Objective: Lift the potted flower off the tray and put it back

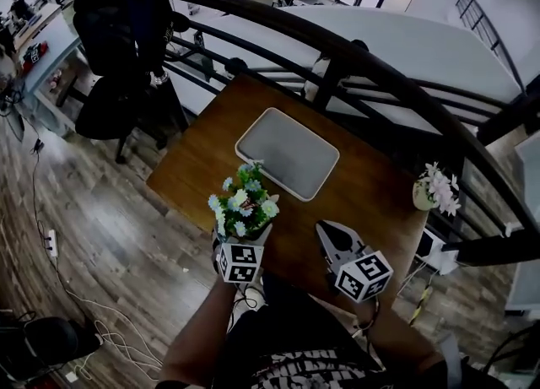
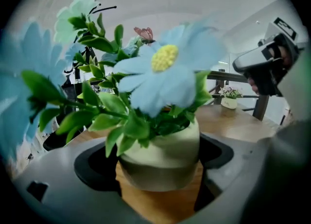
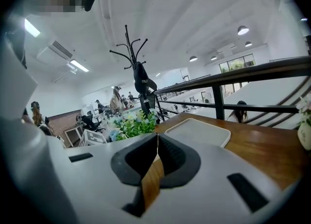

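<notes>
Brown wood-grain table point(image 1: 371, 185) fills the middle of the head view, with a curved black metal railing point(image 1: 253, 12) along its far side and plank flooring point(image 1: 101, 210) to the left. On the wood lies a flat grey tray point(image 1: 287, 153), a rectangle with rounded corners and a pale raised rim, and its surface is bare.

Your left gripper point(image 2: 159, 167) is clamped on the potted flower point(image 1: 245, 202), with its grey jaws pressing either side of a smooth, round, cream pot. Pale blue daisy-shaped blooms with yellow centres and glossy green leaves spill out of the pot. The plant is off the tray, just near and left of the tray's near-left corner, close to the table's near-left edge. You cannot tell whether its base touches the wood.

Your right gripper point(image 3: 155, 157) is to the right, over the near part of the table. Its jaws are closed together on nothing.

A second small pot point(image 1: 434, 186), pale and holding pinkish-white flowers, stands at the table's far right edge, well apart from the rest.
</notes>
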A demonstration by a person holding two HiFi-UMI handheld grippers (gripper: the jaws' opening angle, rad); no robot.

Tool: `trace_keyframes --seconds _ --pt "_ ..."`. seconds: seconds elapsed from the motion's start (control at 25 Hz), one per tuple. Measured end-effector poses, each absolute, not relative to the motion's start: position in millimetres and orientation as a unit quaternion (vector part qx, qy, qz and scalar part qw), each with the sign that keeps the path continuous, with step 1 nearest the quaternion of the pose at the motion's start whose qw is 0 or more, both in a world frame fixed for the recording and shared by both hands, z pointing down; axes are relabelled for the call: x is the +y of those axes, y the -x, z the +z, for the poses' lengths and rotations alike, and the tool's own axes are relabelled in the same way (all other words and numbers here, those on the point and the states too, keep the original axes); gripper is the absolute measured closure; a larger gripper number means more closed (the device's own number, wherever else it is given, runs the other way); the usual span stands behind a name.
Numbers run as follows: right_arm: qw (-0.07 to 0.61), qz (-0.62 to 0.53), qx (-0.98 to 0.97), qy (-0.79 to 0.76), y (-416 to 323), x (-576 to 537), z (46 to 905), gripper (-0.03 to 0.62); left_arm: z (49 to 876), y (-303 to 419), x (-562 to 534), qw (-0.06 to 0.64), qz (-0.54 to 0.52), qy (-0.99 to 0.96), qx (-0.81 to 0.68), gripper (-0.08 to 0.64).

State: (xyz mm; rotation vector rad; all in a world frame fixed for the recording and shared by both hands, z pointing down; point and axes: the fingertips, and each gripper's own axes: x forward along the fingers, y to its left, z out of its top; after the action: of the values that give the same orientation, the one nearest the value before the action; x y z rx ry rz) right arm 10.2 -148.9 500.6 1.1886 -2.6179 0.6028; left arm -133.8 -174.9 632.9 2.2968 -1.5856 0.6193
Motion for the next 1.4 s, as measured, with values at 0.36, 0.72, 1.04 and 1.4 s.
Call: trace_keyframes --seconds 0.36,0.72,1.04,1.4 --pt "0.107 0.218 -0.879 -0.41 -25.5 -175.2 522.2 0.594 675.5 124.0 -206.1 0.148 0.225 -0.797 -0.541 0.058" --pt "0.111 0.229 -0.874 -0.414 -30.9 -212.2 537.5 0.592 702.3 131.6 -234.2 0.144 0.233 -0.788 -0.551 0.058" --pt "0.114 0.234 -0.873 -0.413 -35.9 -229.8 545.9 0.593 711.9 128.9 -249.2 0.139 0.227 -0.786 -0.557 0.058" --pt "0.11 0.236 -0.88 -0.398 -28.7 -226.6 543.7 0.593 716.0 132.4 -241.6 0.151 0.224 -0.784 -0.559 0.058"
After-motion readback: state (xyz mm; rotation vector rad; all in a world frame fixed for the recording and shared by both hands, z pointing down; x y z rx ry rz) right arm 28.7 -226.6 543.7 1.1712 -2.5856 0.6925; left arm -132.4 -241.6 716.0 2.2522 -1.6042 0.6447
